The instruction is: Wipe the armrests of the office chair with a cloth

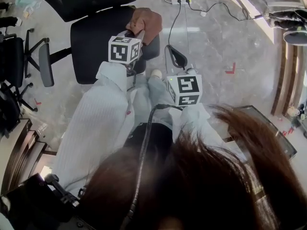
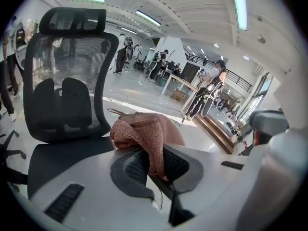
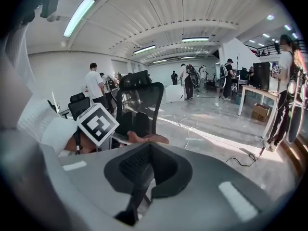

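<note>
A black office chair (image 1: 96,42) stands in front of me, its mesh back (image 2: 62,95) upright. Its left armrest (image 1: 46,63) sticks out at the left and its right armrest (image 1: 177,56) lies just ahead of my right gripper (image 1: 188,72). A brownish-pink cloth (image 1: 146,23) hangs over the seat's right edge, bunched up, with my left gripper (image 1: 135,34) shut on it. In the left gripper view the cloth (image 2: 144,136) is pinched between the pads. My right gripper (image 3: 144,163) has its jaws together with nothing in them.
A white power strip (image 1: 181,0) with cables lies on the marble floor beyond the chair. More black chairs (image 1: 14,56) crowd the left side. A wooden platform edge (image 1: 283,75) runs along the right. Several people (image 3: 94,83) stand far off in the hall.
</note>
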The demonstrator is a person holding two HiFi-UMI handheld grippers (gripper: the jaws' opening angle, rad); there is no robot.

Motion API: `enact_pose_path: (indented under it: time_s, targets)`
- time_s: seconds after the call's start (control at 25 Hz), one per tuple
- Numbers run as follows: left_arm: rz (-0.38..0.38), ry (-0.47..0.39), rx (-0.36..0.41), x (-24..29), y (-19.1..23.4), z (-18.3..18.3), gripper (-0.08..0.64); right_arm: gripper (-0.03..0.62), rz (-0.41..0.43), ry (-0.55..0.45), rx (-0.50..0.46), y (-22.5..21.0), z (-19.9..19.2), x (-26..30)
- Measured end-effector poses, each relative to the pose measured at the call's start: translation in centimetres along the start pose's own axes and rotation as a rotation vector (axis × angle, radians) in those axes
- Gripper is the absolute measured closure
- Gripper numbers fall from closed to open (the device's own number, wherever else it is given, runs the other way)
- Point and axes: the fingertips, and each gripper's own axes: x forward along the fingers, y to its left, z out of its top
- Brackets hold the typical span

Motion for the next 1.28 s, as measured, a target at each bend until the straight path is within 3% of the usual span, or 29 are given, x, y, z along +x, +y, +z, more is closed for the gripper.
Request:
enact_pose_path:
  time_s: [0.44, 0.8, 1.04, 1.28]
  targets:
    - [-0.027, -0.001, -0.005, -6.5, -4.8, -7.3, 0.522, 0.592, 0.035, -0.045, -0.017, 4.1, 0.1, -3.5]
    - [-0.039, -0.006, -0.007, -9.2, -7.0, -10.3, 0.522, 0.592, 0.038, -0.069, -0.04, 6.2, -0.3, -6.5]
    - [-0.031, -0.107, 0.032, -12.5, -8.3, -7.7, 0.522, 0.592, 0.035, -0.114, -0.048, 7.0, 1.8, -7.8]
    - [0.003, -0.352, 0.121, -19.7, -11.4, 0.0, 0.522, 0.592, 0.061, -0.213, -0.075, 7.6, 7.7, -10.1]
